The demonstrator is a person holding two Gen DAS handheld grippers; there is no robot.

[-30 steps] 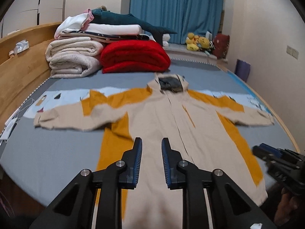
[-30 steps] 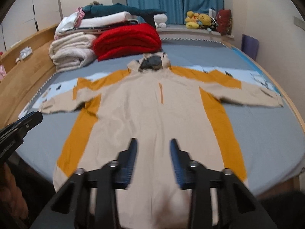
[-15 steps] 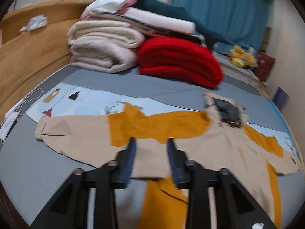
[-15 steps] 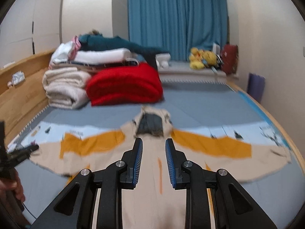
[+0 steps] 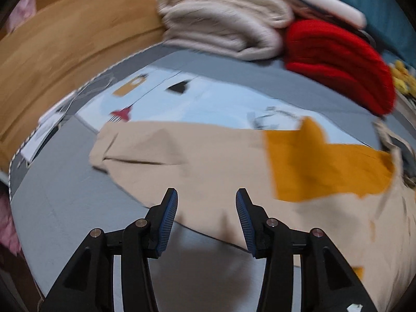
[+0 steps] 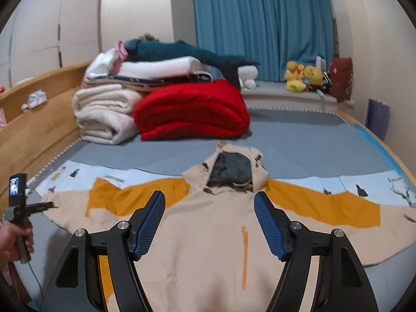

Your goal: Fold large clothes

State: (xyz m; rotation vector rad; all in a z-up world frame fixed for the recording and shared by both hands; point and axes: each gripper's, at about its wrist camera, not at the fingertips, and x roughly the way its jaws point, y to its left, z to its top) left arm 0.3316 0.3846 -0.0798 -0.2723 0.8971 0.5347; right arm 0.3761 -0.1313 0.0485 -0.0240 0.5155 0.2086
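Observation:
A beige hooded jacket (image 6: 208, 234) with orange panels lies flat, front up, sleeves spread, on the grey bed (image 6: 299, 140). Its hood (image 6: 231, 171) points away from me. My right gripper (image 6: 209, 208) is open and empty above the chest, just below the hood. My left gripper (image 5: 206, 202) is open and empty, hovering over the lower edge of the jacket's left sleeve (image 5: 182, 156), near the cuff (image 5: 104, 150). The left gripper also shows at the left edge of the right wrist view (image 6: 39, 205).
Folded cream blankets (image 6: 104, 114) and a red blanket (image 6: 192, 109) are stacked at the head of the bed, with more folded laundry on top. A wooden bed frame (image 6: 33, 130) runs along the left. Plush toys (image 6: 304, 78) sit by the blue curtain.
My left gripper has swung left from the jacket's body to the left sleeve and opened wider. My right gripper has moved up toward the hood and opened wider.

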